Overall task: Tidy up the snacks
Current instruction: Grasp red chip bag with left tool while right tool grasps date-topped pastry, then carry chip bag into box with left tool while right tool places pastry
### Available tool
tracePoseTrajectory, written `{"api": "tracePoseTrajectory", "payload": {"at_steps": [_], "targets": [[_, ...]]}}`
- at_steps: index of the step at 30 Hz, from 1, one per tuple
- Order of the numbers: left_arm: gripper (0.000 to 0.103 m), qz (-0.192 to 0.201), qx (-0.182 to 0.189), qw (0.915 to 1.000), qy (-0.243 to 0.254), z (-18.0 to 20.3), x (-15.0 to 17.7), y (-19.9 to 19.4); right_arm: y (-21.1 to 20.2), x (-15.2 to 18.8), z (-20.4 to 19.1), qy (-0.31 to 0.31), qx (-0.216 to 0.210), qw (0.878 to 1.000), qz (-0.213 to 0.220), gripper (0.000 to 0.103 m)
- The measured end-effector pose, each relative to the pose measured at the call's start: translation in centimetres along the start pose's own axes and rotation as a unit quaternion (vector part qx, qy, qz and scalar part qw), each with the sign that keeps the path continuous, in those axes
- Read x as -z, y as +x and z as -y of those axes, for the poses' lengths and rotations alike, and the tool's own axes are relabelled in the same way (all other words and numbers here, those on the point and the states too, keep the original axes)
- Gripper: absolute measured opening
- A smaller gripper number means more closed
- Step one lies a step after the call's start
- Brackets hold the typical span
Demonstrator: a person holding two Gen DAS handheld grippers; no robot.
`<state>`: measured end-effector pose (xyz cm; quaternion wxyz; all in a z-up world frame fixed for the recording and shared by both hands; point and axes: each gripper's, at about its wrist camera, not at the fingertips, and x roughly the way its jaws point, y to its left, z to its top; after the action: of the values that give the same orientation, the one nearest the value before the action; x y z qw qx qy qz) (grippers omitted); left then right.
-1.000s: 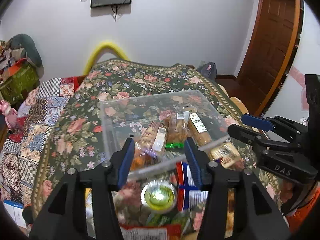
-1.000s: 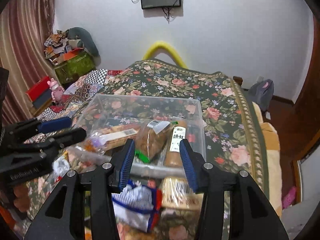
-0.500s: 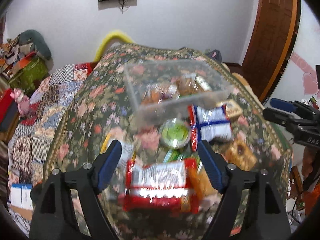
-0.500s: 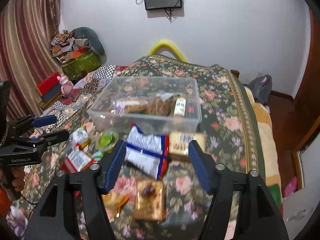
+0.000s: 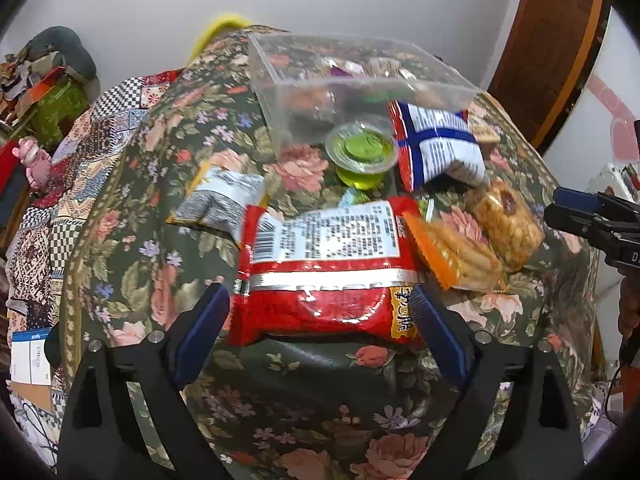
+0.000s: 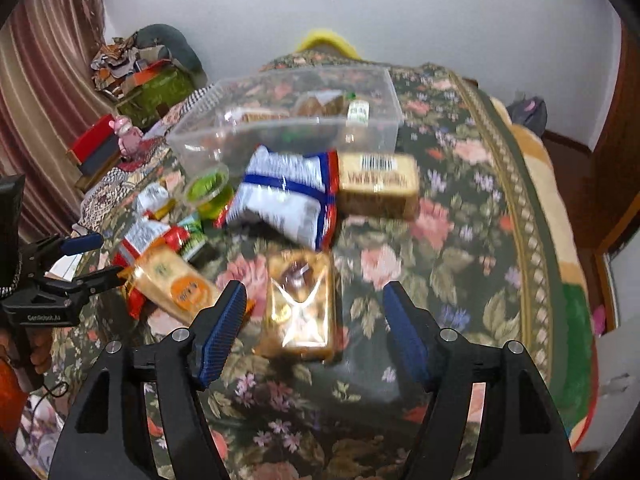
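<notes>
My left gripper (image 5: 320, 320) is open, its blue pads on either side of the near end of a red snack bag (image 5: 324, 276) lying on the floral cloth. My right gripper (image 6: 314, 324) is open, with a clear-wrapped pastry (image 6: 298, 306) between its pads. A clear plastic bin (image 5: 344, 76) holding several snacks stands farther back; it also shows in the right wrist view (image 6: 288, 120). In front of it lie a green jelly cup (image 5: 362, 152), a blue-and-white bag (image 5: 436, 148), an orange cracker pack (image 5: 452, 250) and a brown bar (image 6: 376, 184).
A silver-and-yellow packet (image 5: 218, 200) lies left of the red bag. The floral cloth (image 6: 460, 240) drops off at its edges on the right. Boxes and a pink toy (image 6: 128, 136) sit on the left. A wooden door (image 5: 556, 48) stands at the right.
Both grippers have pulled back and lowered from the bin toward the near snacks. The left now frames the red bag, the right frames the clear-wrapped pastry. Both jaws opened wider.
</notes>
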<state>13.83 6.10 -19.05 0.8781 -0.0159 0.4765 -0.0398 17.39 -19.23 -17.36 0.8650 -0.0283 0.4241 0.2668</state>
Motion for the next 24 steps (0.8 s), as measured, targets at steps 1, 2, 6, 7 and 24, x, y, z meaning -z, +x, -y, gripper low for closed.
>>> {"api": "tracePoseTrajectory", "payload": {"at_steps": [1, 2, 6, 7, 24], "targets": [[0.093, -0.002, 0.002, 1.0000, -0.001, 0.1, 0.0, 0.3, 0.2, 0.2, 0.0, 0.003, -0.002, 1.000, -0.004, 0.068], [0.093, -0.004, 0.004, 1.0000, -0.002, 0.1, -0.1, 0.6, 0.6, 0.4, 0.0, 0.005, -0.004, 1.000, -0.010, 0.068], [0.101, -0.005, 0.003, 0.9999, -0.009, 0.2, -0.5, 1.9, 1.8, 0.9, -0.5, -0.001, -0.006, 1.000, -0.027, 0.068], [0.102, -0.006, 0.002, 0.9999, -0.009, 0.3, -0.5, 2.2, 2.1, 1.0, -0.7, -0.004, -0.005, 1.000, -0.029, 0.068], [0.078, 0.018, 0.024, 0.9993, -0.022, -0.5, -0.2, 2.9, 3.5, 1.1, -0.9, 0.000, -0.009, 0.999, -0.034, 0.043]]}}
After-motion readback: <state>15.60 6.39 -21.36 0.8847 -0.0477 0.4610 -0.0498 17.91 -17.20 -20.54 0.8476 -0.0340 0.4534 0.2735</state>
